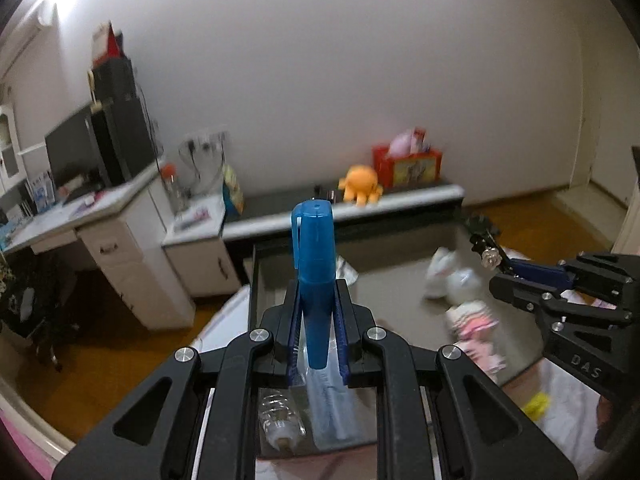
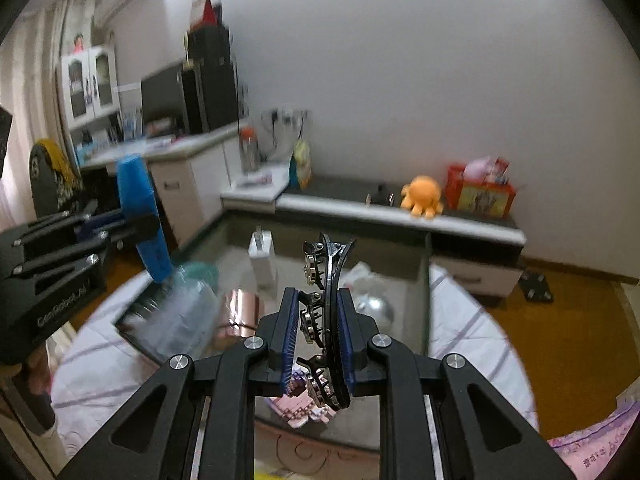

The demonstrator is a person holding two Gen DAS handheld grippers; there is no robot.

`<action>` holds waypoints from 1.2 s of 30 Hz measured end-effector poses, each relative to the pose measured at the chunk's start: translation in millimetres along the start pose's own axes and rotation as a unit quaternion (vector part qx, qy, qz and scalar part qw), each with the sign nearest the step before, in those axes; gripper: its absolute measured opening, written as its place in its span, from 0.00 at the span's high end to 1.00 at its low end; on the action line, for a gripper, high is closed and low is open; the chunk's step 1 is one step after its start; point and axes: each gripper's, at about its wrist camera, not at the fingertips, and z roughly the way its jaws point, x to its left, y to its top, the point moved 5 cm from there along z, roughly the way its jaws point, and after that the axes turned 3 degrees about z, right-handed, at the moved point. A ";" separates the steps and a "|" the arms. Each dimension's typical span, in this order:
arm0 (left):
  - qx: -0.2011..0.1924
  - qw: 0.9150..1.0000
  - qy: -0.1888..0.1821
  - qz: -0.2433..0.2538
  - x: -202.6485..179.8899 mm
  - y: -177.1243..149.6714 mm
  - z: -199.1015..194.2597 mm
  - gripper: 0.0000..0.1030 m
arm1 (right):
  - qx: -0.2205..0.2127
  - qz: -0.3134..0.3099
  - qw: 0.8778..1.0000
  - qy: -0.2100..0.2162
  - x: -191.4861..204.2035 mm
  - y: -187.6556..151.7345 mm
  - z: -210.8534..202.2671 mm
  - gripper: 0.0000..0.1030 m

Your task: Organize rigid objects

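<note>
My left gripper [image 1: 316, 285] is shut on a blue capped bottle [image 1: 314, 240] that stands upright between its pads. It shows again at the left of the right wrist view, as the left gripper [image 2: 149, 222] with the blue bottle [image 2: 136, 188]. My right gripper [image 2: 318, 295] is shut on a black hair clip [image 2: 334, 264] with metal jewelled pieces. In the left wrist view the right gripper [image 1: 502, 266] comes in from the right, the hair clip [image 1: 482, 236] sticking out of it. Both hover over a grey open bin [image 2: 425, 300].
In the bin [image 1: 252, 280] lie a clear plastic bottle [image 1: 280, 420], a white plush rabbit [image 1: 452, 276], a pink doll [image 1: 476, 328], a white box [image 2: 262, 256], a copper roll [image 2: 240, 312] and a silver ball [image 2: 372, 306]. An orange plush [image 1: 360, 184] and a red box [image 1: 408, 162] sit on the ledge behind.
</note>
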 end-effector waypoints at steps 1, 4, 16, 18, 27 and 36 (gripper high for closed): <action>0.012 1.000 -0.001 0.000 0.1 -3.2 11.2 0.85 | 0.016 -0.002 1.000 0.004 0.5 -3.0 11.8 0.82; 0.040 0.999 0.003 0.009 -1.6 -13.6 38.7 0.85 | 0.051 -0.002 0.999 0.017 1.9 -11.1 35.8 0.82; 0.048 0.999 0.003 -0.009 10.8 -15.2 43.8 0.59 | 0.088 -0.004 0.996 0.019 -0.5 -15.4 57.1 0.75; 0.037 0.999 0.001 -0.017 13.6 -13.1 29.6 0.40 | 0.078 0.000 0.997 0.019 -0.7 -12.4 52.2 0.46; -0.048 0.998 0.040 -0.013 14.9 -9.0 -69.6 0.06 | -0.015 -0.007 1.000 -0.001 15.3 7.2 -33.0 0.21; -0.143 0.986 0.083 -0.031 4.9 -25.5 -190.6 0.00 | -0.138 -0.012 0.990 0.016 42.0 -1.0 -161.4 0.15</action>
